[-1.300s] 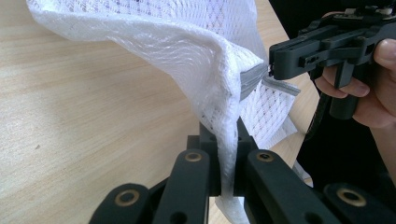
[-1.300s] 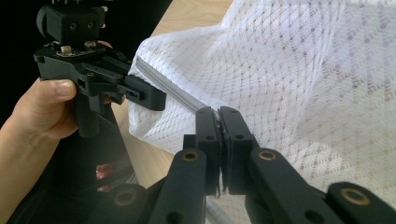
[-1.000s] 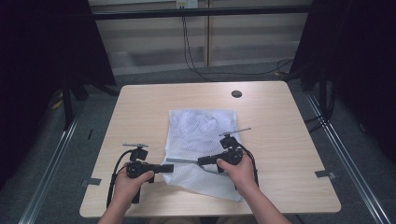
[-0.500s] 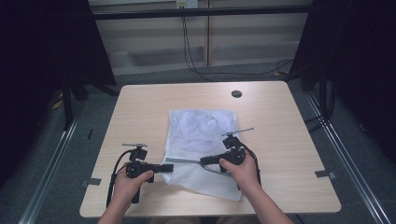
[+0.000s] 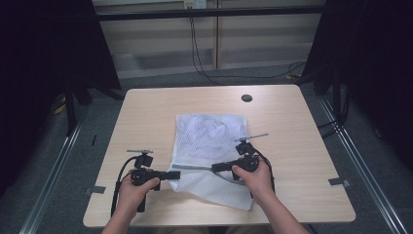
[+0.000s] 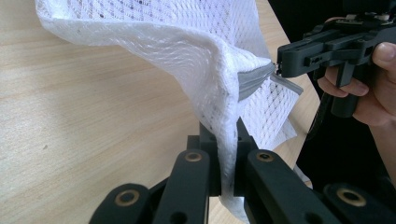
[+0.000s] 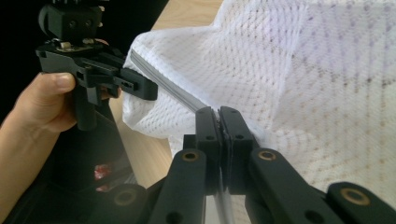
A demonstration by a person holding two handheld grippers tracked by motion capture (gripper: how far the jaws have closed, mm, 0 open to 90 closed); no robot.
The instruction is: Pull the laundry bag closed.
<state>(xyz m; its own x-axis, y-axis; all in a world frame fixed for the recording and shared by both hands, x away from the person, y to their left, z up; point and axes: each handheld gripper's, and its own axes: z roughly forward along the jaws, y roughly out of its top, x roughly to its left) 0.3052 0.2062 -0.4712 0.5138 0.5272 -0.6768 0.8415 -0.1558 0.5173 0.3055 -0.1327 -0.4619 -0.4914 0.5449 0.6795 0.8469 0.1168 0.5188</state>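
I see a white mesh laundry bag (image 5: 210, 146) lying flat on the wooden table (image 5: 302, 141), its near edge raised between the two grippers.

Left gripper (image 6: 227, 140): my own view shows its jaws fully closed on a fold of the mesh at the bag's near left corner. The fabric passes upright between the fingertips (image 6: 209, 140) and hangs out below them. In the high view this gripper (image 5: 174, 174) points to the right, at the bag's left edge.

Right gripper (image 7: 219, 116): jaws fully closed, with the grey zipper band (image 7: 163, 81) clamped between the pads. The band runs from these fingertips up and left to the left gripper, which stands just beside it. In the high view this gripper (image 5: 215, 167) points left, over the bag's near half.

The zipper band (image 5: 195, 167) is stretched taut between the two grippers, lifted off the table. A dark round grommet (image 5: 247, 98) sits near the table's far edge, well apart from the bag.
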